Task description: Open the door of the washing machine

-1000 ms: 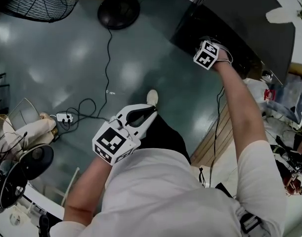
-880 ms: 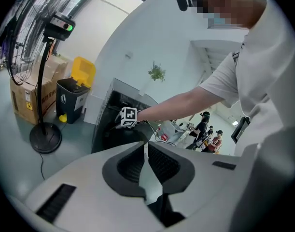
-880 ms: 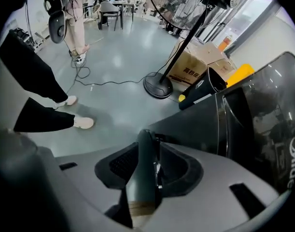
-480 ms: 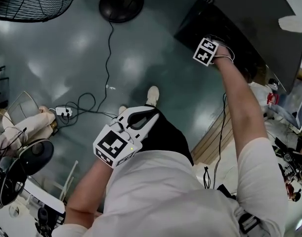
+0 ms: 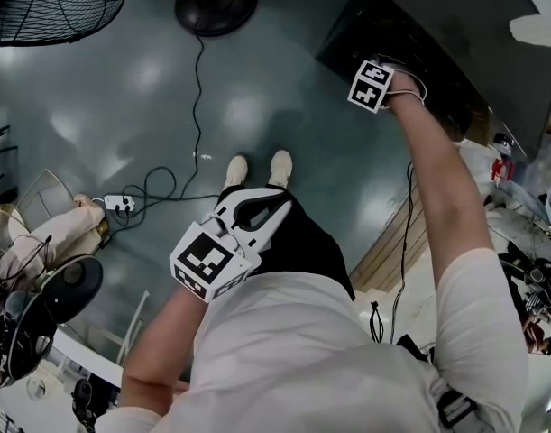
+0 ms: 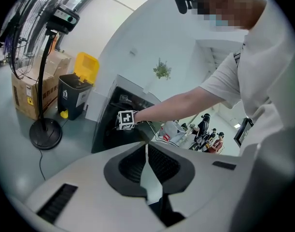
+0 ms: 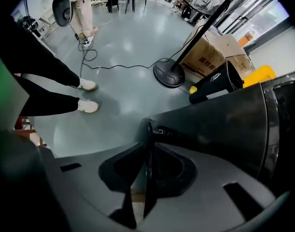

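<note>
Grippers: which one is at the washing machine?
The right gripper, jaws just closing on an edge of the washing machine; the left gripper hangs shut by the person's waist.

I have the washing machine [image 5: 437,34] far right, with my right gripper [image 7: 148,128] at its near edge. Left of it a fan base [image 5: 216,3] stands on the floor [image 5: 122,88]. My left gripper [image 5: 277,204] hangs nearer, above my shoes [image 5: 280,163].

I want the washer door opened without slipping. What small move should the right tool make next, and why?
Likely a gentle pull, to start the door swinging. The right tool has just been closing its jaws, and they now pinch the door's thin edge, so the grip looks set.
</note>
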Action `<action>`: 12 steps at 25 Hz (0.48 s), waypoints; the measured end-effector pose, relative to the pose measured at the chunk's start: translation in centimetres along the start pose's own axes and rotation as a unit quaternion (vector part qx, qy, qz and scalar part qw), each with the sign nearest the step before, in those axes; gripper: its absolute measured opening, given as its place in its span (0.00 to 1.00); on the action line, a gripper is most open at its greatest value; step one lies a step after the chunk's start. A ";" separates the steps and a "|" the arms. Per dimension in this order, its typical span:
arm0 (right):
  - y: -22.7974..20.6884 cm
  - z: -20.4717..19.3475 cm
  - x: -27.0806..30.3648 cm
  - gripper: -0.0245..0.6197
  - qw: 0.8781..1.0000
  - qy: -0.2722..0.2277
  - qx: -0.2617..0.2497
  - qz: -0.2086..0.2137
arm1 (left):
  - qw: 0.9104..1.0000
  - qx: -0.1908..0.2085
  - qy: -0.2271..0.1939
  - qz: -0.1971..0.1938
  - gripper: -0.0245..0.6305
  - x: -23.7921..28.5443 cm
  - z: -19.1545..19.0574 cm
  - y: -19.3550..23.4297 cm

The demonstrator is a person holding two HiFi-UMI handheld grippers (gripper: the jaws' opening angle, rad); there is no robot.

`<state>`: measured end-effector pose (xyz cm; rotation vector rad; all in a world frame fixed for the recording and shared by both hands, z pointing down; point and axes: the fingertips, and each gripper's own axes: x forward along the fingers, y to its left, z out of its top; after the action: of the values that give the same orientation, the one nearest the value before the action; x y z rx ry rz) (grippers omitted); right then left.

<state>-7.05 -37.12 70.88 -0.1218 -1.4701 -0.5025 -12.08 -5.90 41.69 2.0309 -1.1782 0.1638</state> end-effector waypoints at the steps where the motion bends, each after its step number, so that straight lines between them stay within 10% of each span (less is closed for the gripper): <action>1: 0.2 0.0 0.0 0.16 1.000 0.000 -0.002 0.002 | 1.000 0.001 0.001 -0.003 0.07 0.1 0.1 0.0; 12: 5.2 0.9 -1.6 0.15 0.999 -0.005 -0.039 0.011 | 0.999 0.019 0.021 -0.028 0.07 -0.5 -0.1 0.5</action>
<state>-5.88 -31.77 70.55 -0.2022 -1.4576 -0.5435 -12.65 -5.63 41.83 2.0815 -1.0982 0.2023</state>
